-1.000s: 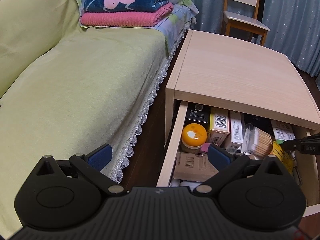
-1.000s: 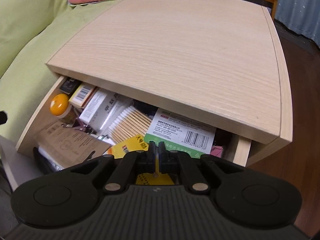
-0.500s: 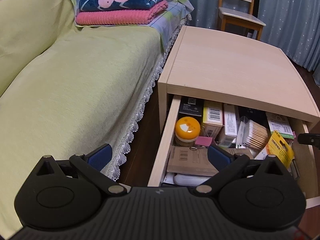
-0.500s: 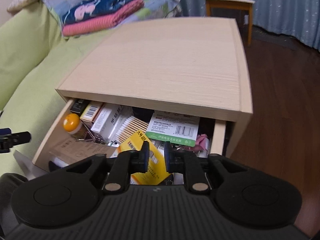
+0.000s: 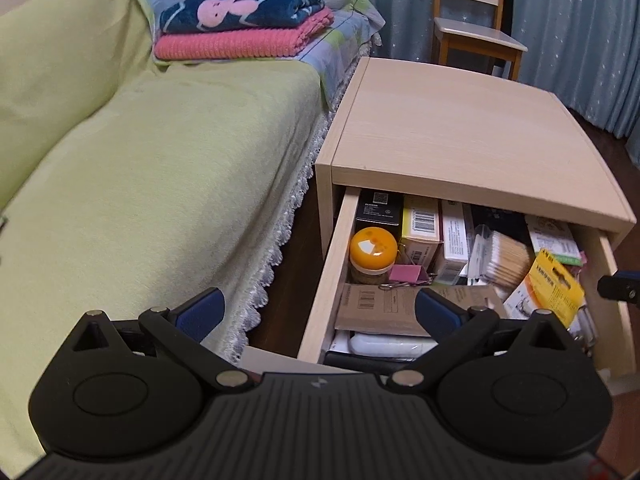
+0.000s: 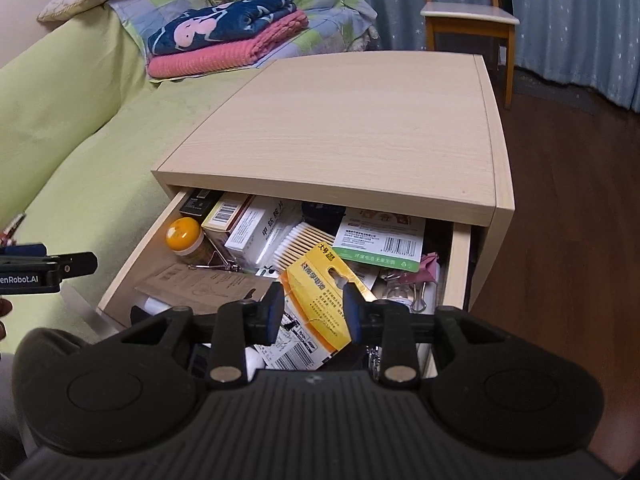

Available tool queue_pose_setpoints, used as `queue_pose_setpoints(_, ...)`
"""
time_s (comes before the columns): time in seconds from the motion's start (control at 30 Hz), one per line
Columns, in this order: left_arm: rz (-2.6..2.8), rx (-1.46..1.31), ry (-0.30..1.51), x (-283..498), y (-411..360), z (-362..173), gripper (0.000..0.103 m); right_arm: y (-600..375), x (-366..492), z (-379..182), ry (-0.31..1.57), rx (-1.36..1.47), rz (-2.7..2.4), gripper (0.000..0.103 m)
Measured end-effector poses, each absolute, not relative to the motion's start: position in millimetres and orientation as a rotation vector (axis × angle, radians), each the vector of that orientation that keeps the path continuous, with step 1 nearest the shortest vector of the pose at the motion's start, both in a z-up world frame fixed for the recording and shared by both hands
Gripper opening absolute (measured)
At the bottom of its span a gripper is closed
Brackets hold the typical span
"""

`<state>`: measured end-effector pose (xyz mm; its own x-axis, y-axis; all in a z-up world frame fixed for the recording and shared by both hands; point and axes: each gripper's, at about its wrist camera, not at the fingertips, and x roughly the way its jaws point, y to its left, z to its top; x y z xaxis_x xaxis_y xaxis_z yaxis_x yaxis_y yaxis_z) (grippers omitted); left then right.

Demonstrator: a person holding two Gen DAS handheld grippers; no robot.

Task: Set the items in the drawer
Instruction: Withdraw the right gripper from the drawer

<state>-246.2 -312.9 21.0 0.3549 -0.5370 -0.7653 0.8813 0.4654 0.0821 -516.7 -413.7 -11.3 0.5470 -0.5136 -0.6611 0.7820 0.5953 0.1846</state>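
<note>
Drawer [image 6: 132,256] pulled out of the pale wood cabinet [image 6: 352,128], already crowded.

Nearest, at the drawer's front right: yellow battery card [image 6: 320,300], lying flat on the heap, long axis running from the near edge up and away toward the cabinet. Directly ahead of the right gripper [image 6: 314,310], framed between its fingers [image 6: 273,312] yet touched by neither. Fingers parted a moderate way, holding nothing. Judged released and at rest inside.

To the left, outside the drawer's left wall over the green sofa cover [image 5: 120,184]: left gripper [image 5: 318,312], spread wide and empty, well apart from the card. Right side far nearer to everything in the drawer's right half.

Farther in, left to right: brown cardboard sleeve [image 6: 200,284] along the front, orange-lidded jar [image 6: 184,234] beside the left wall, white boxes [image 6: 268,228], cotton swabs [image 6: 300,240], green-edged packet [image 6: 380,240] half under the cabinet top.

Next, probably: straight pull-back toward the near side, clear of the card's raised far end, then shutting the drawer. Snag risk if the card tips up against the cabinet edge.
</note>
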Motion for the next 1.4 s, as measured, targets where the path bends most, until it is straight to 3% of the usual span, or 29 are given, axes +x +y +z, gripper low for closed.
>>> queue_pose_setpoints(0.17, -1.013, 0.556, 0.723, -246, -298, 18, 0.102, -394, -531, -3, 0.574, 0.449, -0.813, 0.038)
queue_pose_setpoints(0.3, -1.02, 0.574, 0.696, -234, -277, 13, 0.102, -372, -557, 2, 0.565, 0.382, -0.83, 0.052)
queue_pose_setpoints(0.57, -1.091, 0.705, 0.651, -224, -243, 0, 0.102, -345, -609, -1, 0.601, 0.344, -0.869, 0.061)
queue_pose_setpoints(1.27, -1.28, 0.75, 0.639, -219, -260, -34, 0.099, -342, -614, -63, 0.733, 0.363, -0.889, 0.062)
queue_pose_setpoints(1.4, -1.314, 0.774, 0.652, -221, -262, -38, 0.085, -342, -610, -62, 0.724, 0.346, -0.889, 0.062)
